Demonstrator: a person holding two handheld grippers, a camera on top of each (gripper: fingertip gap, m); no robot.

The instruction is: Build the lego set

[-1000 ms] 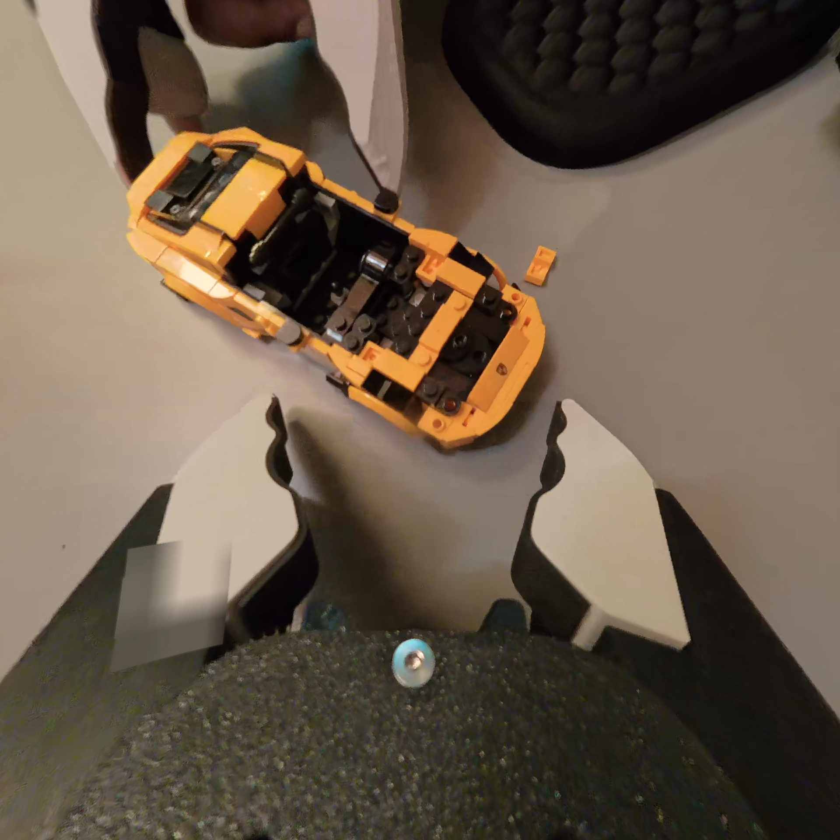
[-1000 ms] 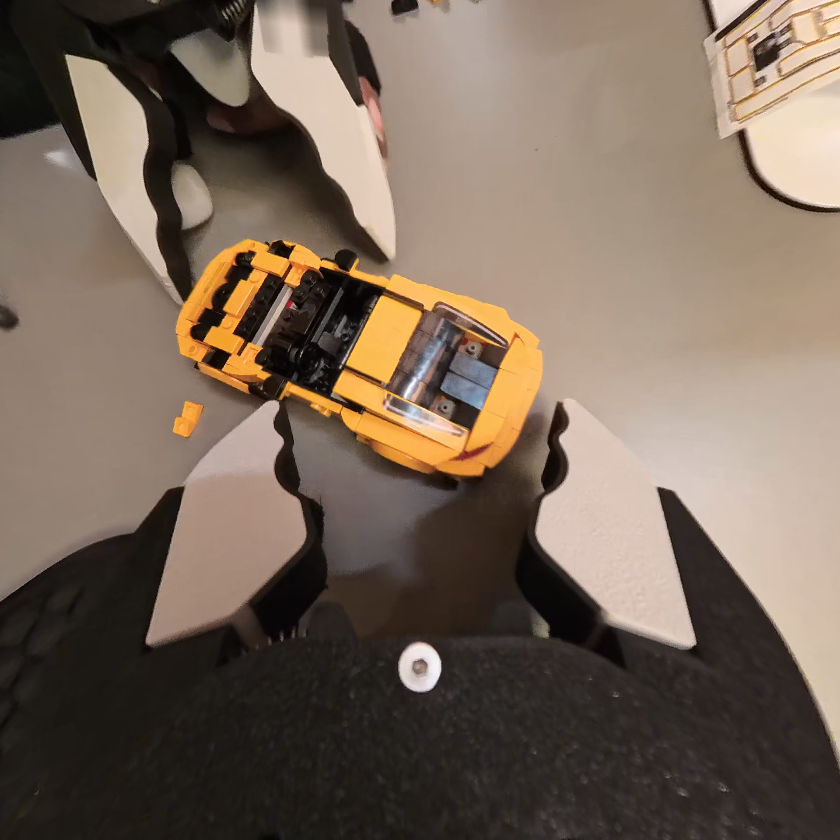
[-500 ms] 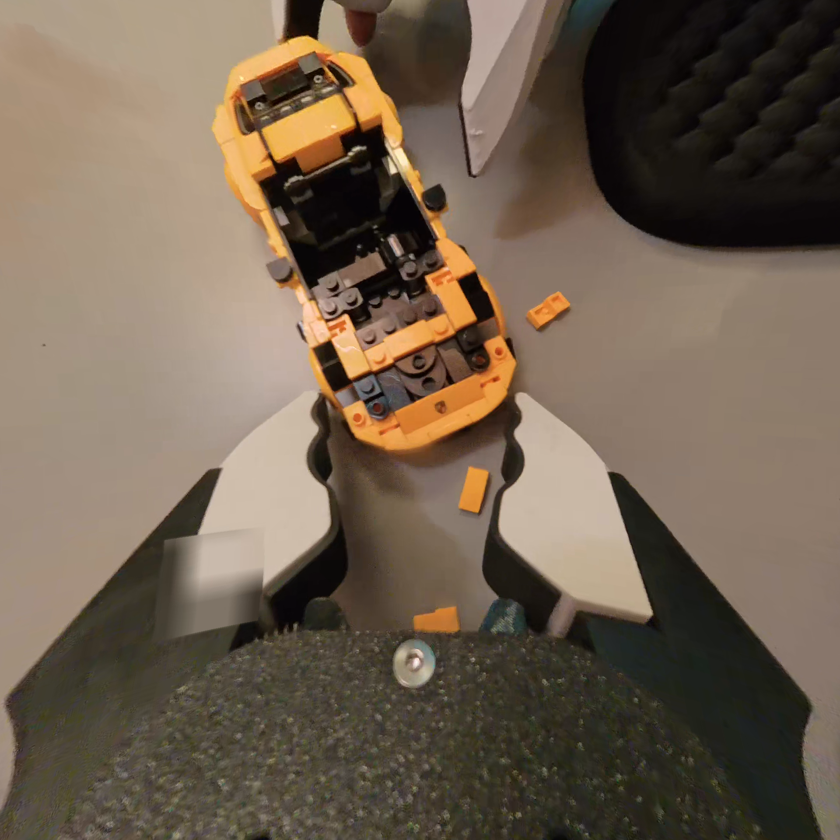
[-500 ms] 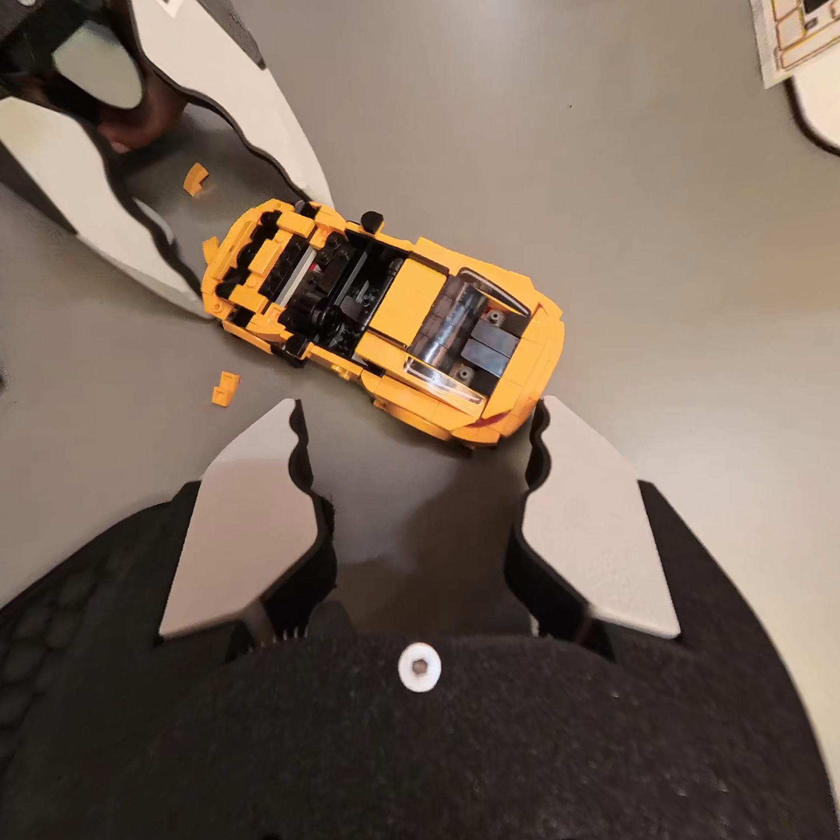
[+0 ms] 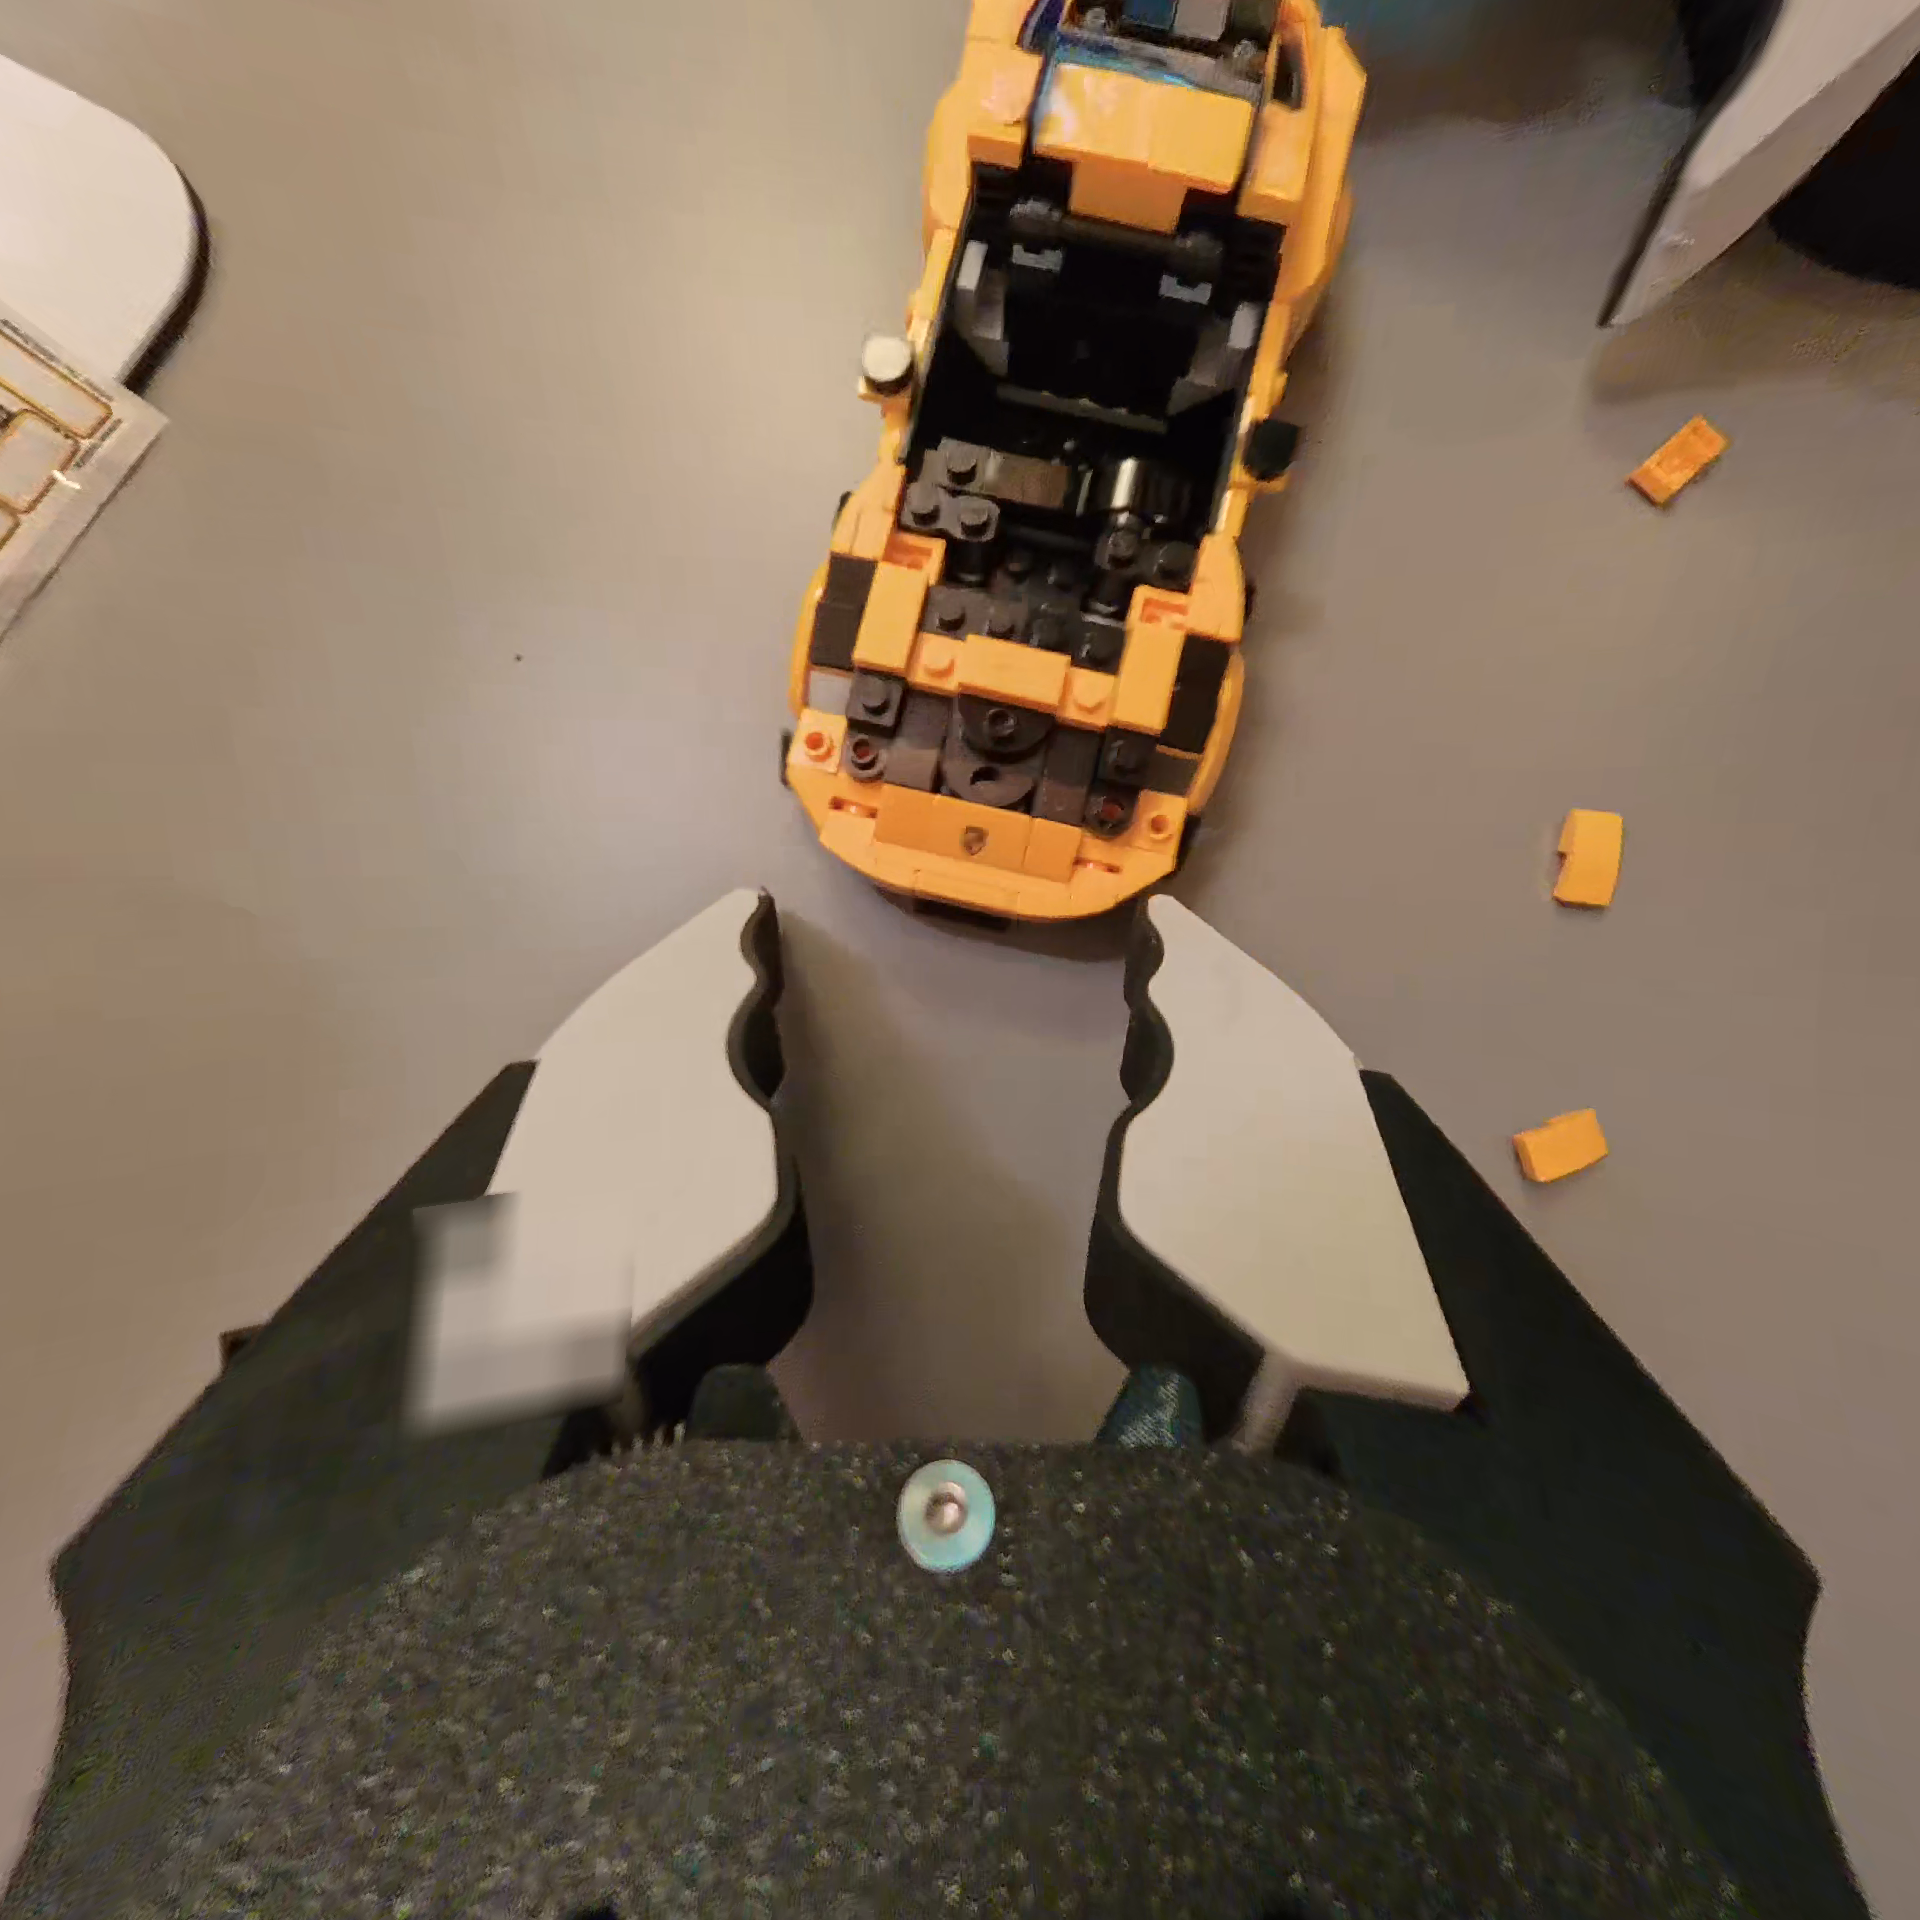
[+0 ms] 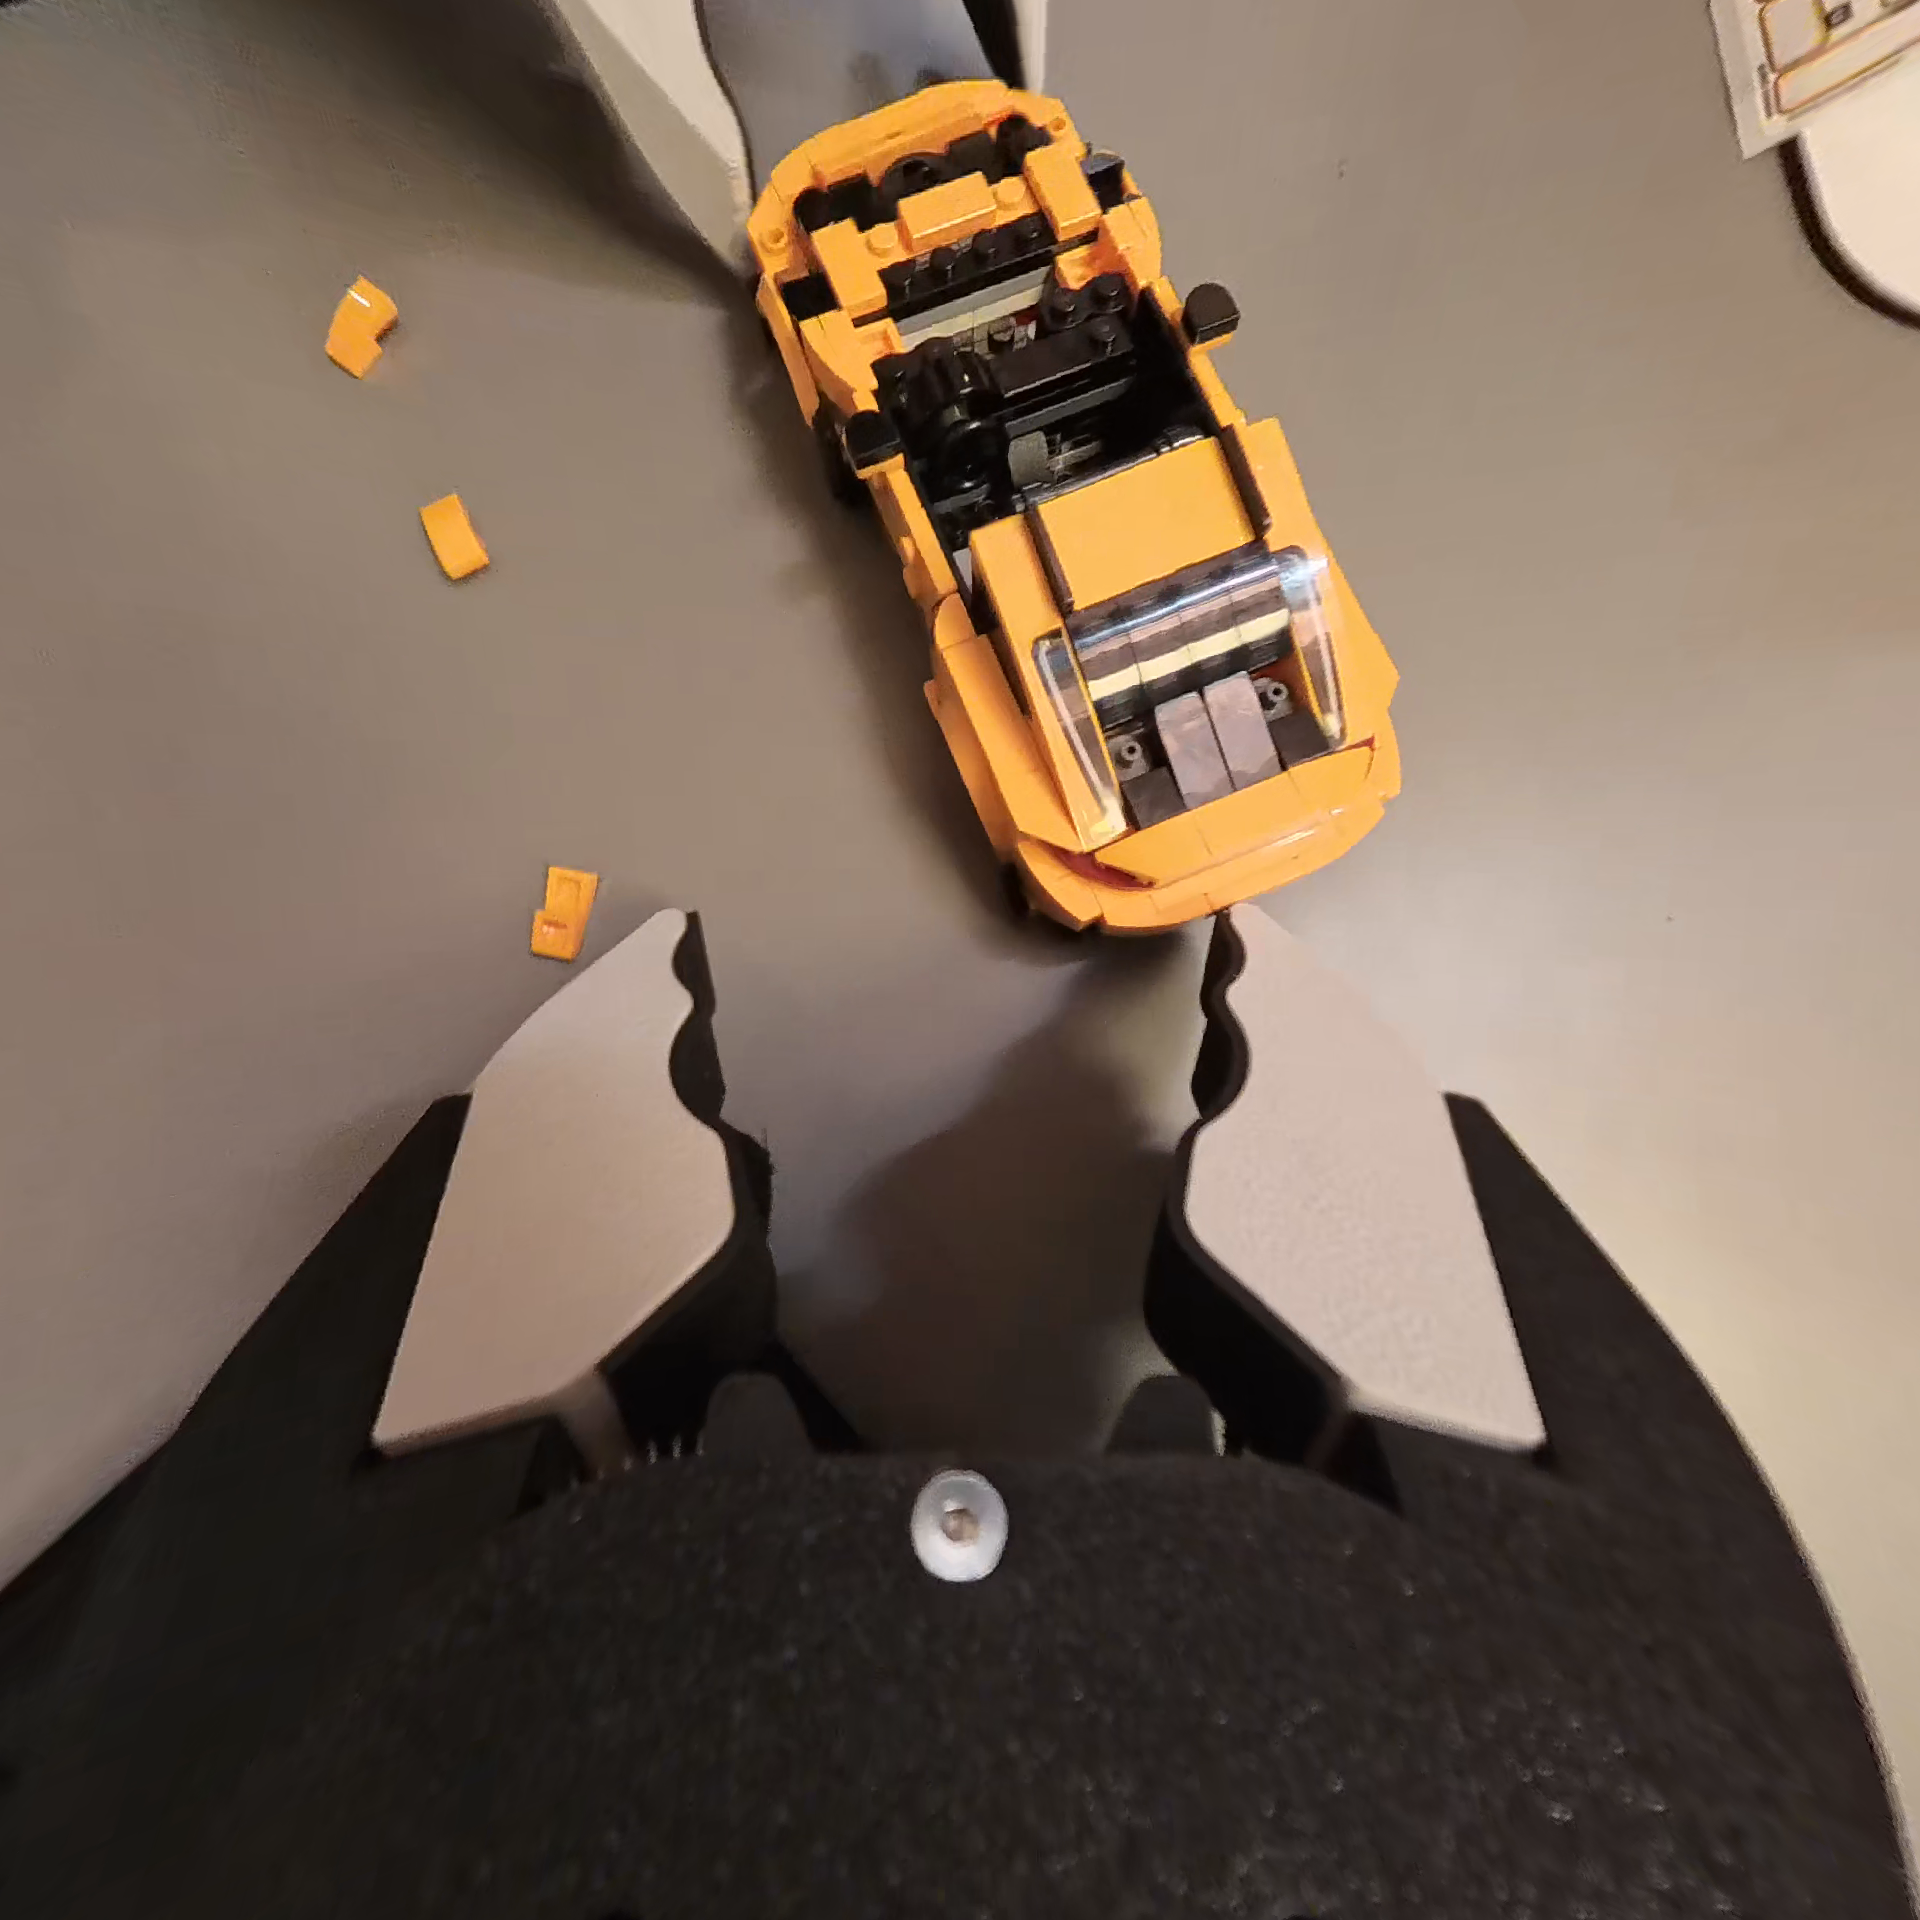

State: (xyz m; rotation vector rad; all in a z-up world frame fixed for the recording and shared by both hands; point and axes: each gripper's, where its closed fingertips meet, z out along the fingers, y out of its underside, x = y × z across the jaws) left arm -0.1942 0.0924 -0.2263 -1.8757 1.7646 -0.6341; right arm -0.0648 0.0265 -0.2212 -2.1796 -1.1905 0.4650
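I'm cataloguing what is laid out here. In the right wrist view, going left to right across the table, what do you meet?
Three loose orange pieces → orange toy car → printed sheet at the top right corner.

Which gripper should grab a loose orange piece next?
Probably the right gripper: it is open, and one orange piece lies just beside its fingertip. The left gripper is open too, but its nearest piece sits farther off to its side.
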